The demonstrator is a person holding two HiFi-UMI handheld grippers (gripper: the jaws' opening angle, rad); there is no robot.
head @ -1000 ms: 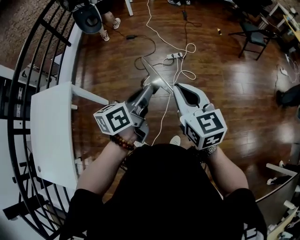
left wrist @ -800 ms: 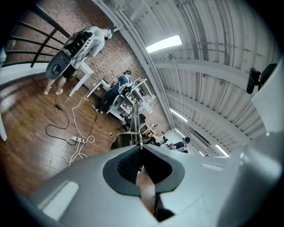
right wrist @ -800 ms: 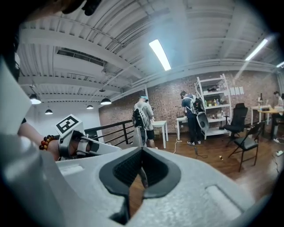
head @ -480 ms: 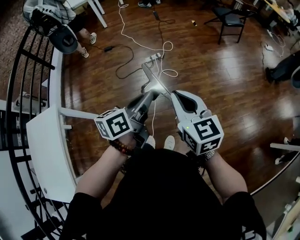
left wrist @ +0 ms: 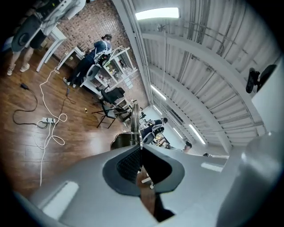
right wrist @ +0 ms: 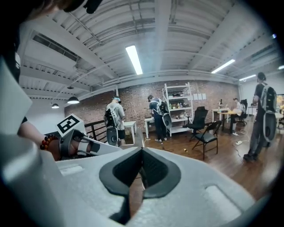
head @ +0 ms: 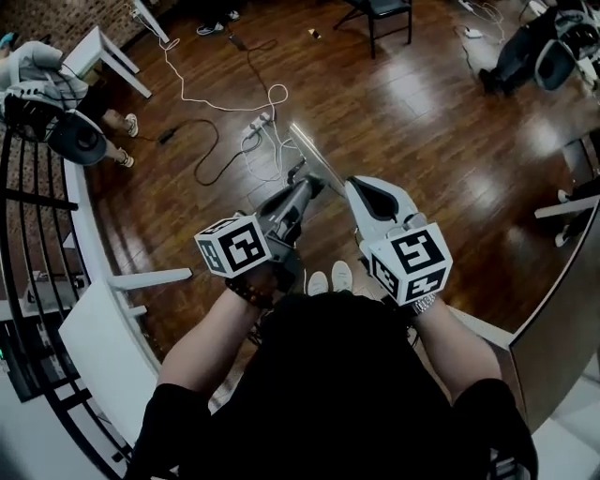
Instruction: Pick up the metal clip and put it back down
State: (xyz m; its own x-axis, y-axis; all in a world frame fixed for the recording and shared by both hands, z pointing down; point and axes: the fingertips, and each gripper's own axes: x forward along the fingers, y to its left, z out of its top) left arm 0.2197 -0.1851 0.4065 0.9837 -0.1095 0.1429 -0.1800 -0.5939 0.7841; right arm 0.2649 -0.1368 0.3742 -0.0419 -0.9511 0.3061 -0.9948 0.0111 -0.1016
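A long shiny metal clip [head: 314, 155] is held in the air over the wooden floor, between both grippers. My left gripper [head: 305, 180] is shut on it; in the left gripper view the clip [left wrist: 134, 122] sticks straight out of the closed pads. My right gripper [head: 349, 186] meets the clip's near end, and its jaws look shut, with a thin metal strip [right wrist: 138, 136] rising from the seam between the pads. The left gripper's marker cube [right wrist: 69, 125] and hand show at the left of the right gripper view.
White and black cables with a power strip [head: 255, 122] lie on the floor ahead. A black railing [head: 37, 272] and white table [head: 103, 347] stand at the left, a folding chair [head: 384, 11] at the back. People stand by white shelves [right wrist: 177, 111].
Both grippers stay together on the clip. The scene has swung: the cables and railing slid left and down in the head view, and the chair moved toward the top middle.
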